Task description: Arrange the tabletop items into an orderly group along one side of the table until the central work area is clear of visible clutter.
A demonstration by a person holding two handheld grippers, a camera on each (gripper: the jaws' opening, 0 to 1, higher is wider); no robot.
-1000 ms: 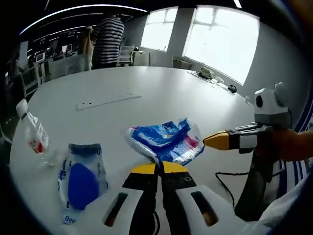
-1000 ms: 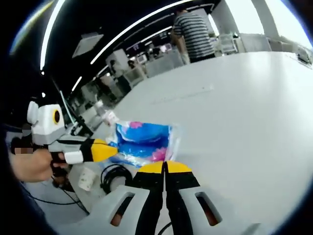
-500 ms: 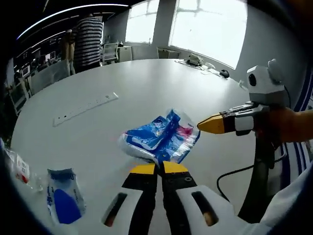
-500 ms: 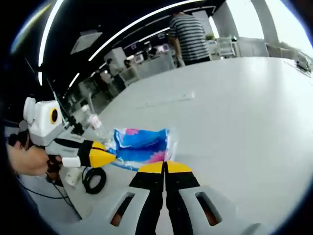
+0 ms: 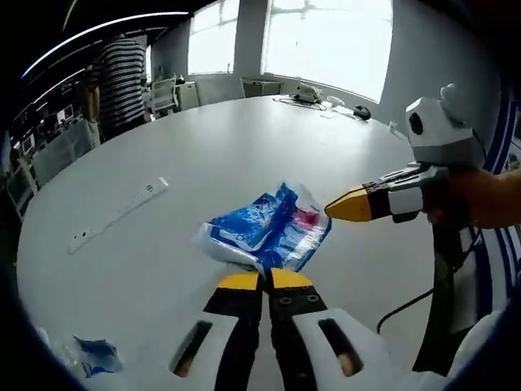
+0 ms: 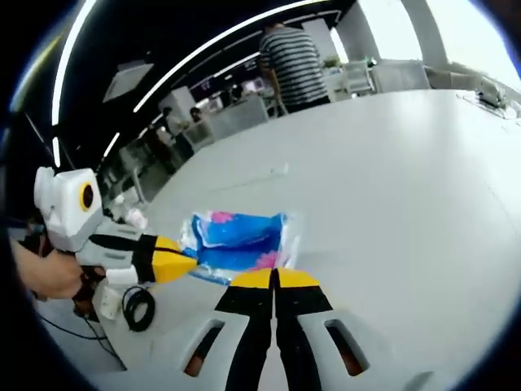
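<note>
L tool [image 5: 262,279] clamped on 1 blue packet [image 5: 264,232]; R tool [image 6: 274,278] clamped same

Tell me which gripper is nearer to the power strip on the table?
Left. The left gripper is shut on the blue bag, beside the power strip. The right gripper is on the bag's far side from the strip.

Open-plan office: big white desk [image 5: 244,147] w/ power strip [image 5: 118,214], workstations w/ monitors [image 6: 203,85] behind, ceiling strip lights [image 6: 220,41], large windows [image 5: 326,41].
</note>
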